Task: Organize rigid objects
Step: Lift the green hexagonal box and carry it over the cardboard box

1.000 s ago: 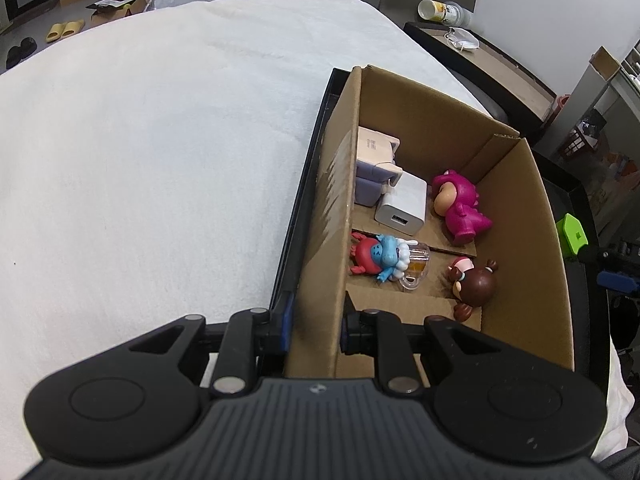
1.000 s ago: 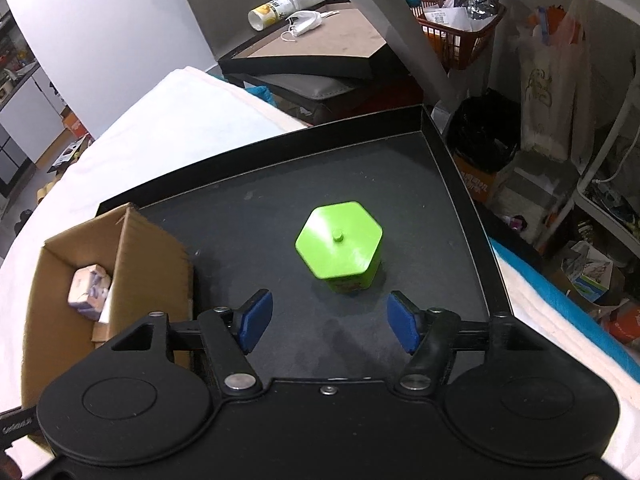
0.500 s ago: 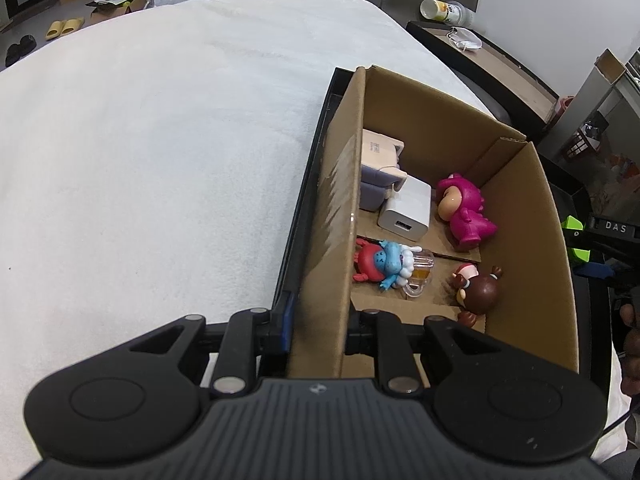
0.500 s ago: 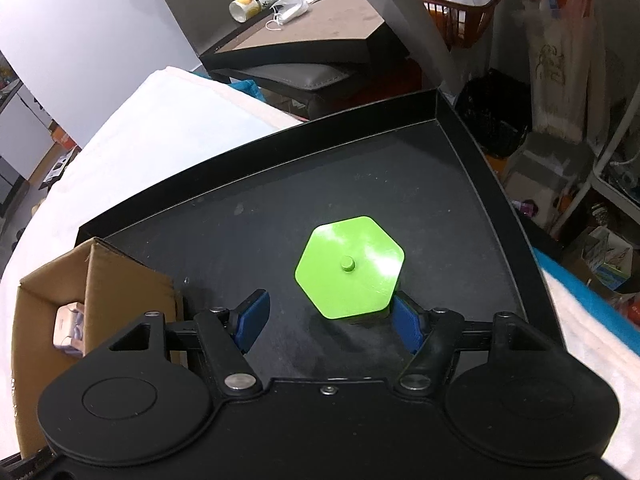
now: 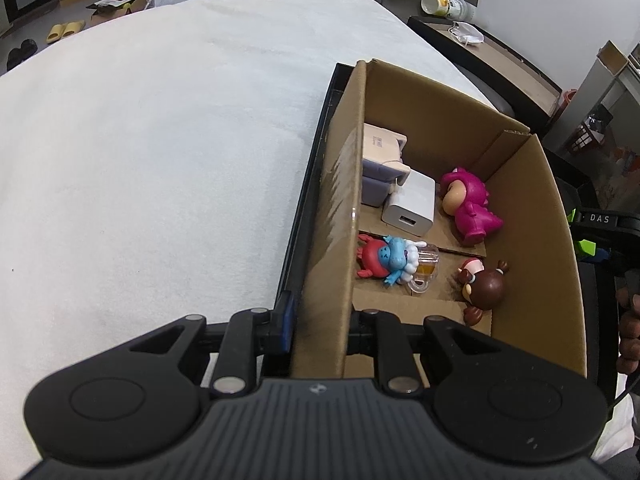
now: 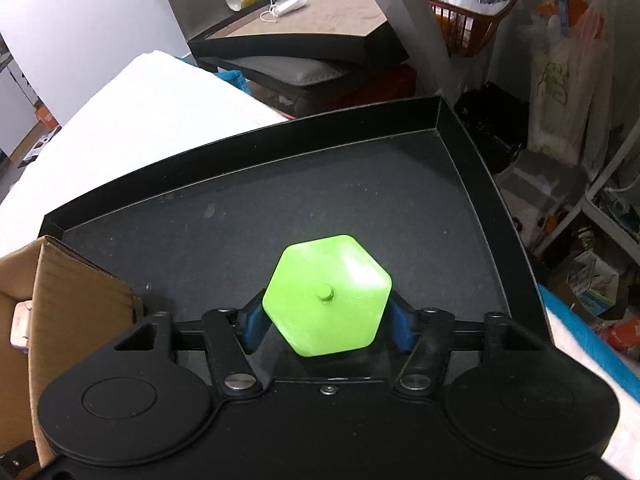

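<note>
Even bright indoor light, soft shadows, glare on green hexagonal block, strong fisheye bending at edges, both views sharp.

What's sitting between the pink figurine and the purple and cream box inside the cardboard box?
In the left wrist view, a white USB charger lies between the pink figurine and the purple and cream box.

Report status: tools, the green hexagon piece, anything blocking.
Left tool clamped on cardboard box wall. Right tool closed around green hexagon piece on black tray. Nothing in the way.
</note>
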